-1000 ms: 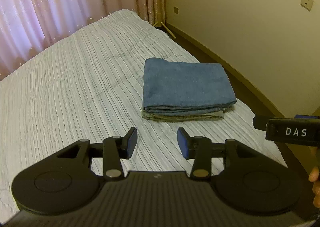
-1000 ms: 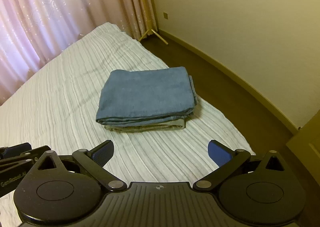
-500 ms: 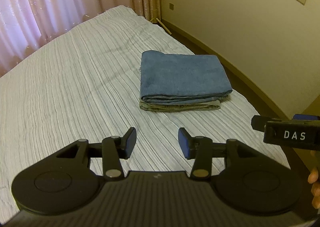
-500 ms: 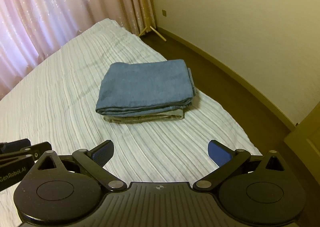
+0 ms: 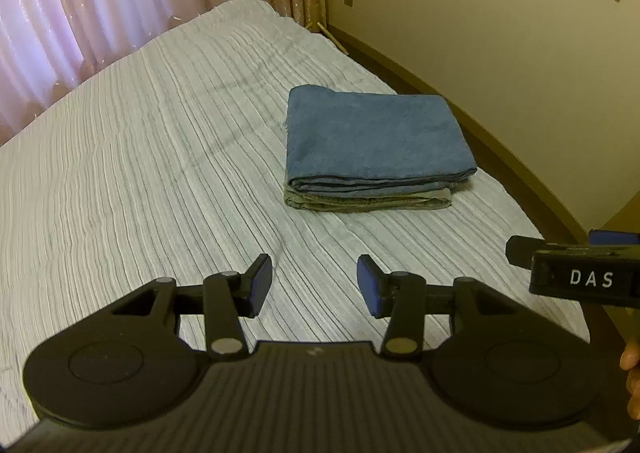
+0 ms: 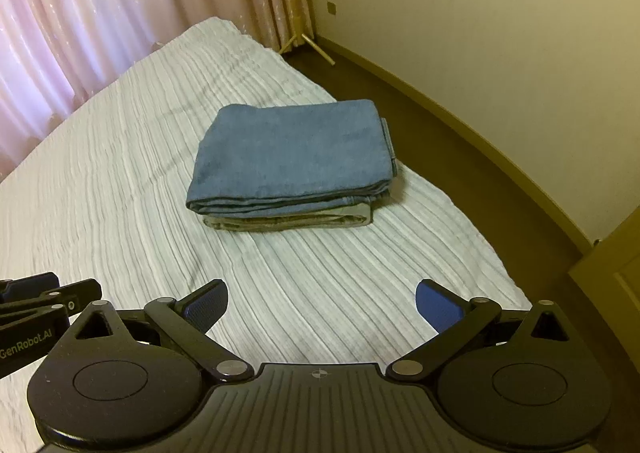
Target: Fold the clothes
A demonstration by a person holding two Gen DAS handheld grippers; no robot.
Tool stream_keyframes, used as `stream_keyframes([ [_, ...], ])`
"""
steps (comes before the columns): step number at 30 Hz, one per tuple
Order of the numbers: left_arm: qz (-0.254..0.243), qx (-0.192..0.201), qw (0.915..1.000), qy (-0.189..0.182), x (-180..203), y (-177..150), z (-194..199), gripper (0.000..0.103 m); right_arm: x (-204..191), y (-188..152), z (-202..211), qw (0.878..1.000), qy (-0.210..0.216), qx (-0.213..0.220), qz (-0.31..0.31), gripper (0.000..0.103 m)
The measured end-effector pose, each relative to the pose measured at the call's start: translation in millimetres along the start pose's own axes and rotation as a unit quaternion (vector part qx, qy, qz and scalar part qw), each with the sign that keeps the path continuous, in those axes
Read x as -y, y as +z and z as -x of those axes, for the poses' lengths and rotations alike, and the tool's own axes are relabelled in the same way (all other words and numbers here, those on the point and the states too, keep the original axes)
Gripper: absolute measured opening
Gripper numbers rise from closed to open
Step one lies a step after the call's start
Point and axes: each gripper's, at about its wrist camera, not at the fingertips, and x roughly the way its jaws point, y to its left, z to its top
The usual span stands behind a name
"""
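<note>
Clothes stacked far right on bed (image 5: 140,181): blue piece (image 5: 372,137) over grey piece (image 5: 368,202), both folded. Left tongs (image 5: 314,287) and right tongs (image 6: 320,305) apart, empty, near edge. Risk: careless grab topples stack off bedside.

room light dim and warm, yellowish cast on the wall (image 5: 460,25). main source is daylight through the pink curtains (image 5: 100,1), which glow brightest at the upper left in both views. bedspread (image 6: 100,173) paler toward the curtain edge. soft shadow under the folded stack (image 6: 292,161) along its near edge. fisheye bending strong: skirting curves, corners vignette to black. focus fairly sharp, slight softness at the rims.
</note>
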Motion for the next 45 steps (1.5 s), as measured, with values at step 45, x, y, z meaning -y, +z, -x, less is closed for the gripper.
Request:
stream_keyframes([
  [45, -0.012, -0.043, 0.9987, 0.022, 15, 21, -64, 0.045, 15, 15, -51, 0.998, -0.002, -0.058, -0.003, 0.102],
])
